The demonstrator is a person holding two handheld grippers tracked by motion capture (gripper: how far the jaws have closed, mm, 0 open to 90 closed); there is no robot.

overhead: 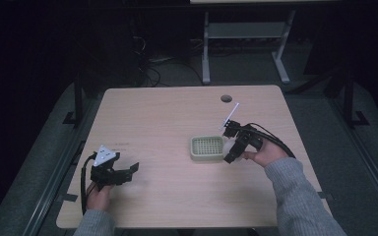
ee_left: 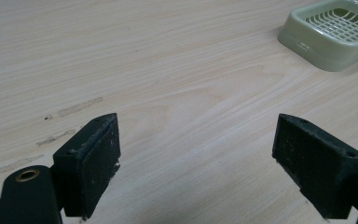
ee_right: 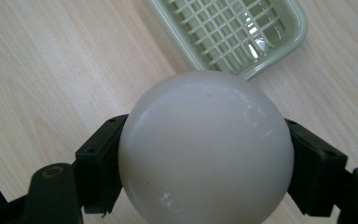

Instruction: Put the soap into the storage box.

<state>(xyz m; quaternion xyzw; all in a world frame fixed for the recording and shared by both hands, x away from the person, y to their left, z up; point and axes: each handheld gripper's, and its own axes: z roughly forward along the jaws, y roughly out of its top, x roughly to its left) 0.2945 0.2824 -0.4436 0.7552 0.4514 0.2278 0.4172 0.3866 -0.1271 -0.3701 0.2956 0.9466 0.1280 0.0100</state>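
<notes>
We start with the counter [overhead: 167, 118], a pale wood top that is bare apart from the things in hand; a round cable hole [overhead: 226, 98] sits near its far edge. Right of its middle we have the green basket [overhead: 207, 148], a shallow square tray with a grid floor; in the right gripper view its grid looks empty, so by our reading nothing has gone into it yet.

Our right tongs [overhead: 230, 156] are just beside the basket's right edge; in the right gripper view they are closed on the white ball [ee_right: 206, 147], one jaw pressed to each side of it, and the ball hangs above bare wood with the basket's corner just beyond it. So the pick-up looks done; what is left, as we judge it, is to carry the ball over the rim, lower it onto the grid and let go.

Our left tongs [overhead: 128, 171] sit well apart from all this, near the counter's near-left corner; the left gripper view shows their jaws spread wide with only wood between them, holding nothing, and the basket off at the upper right; they seem to have no part in this step.
</notes>
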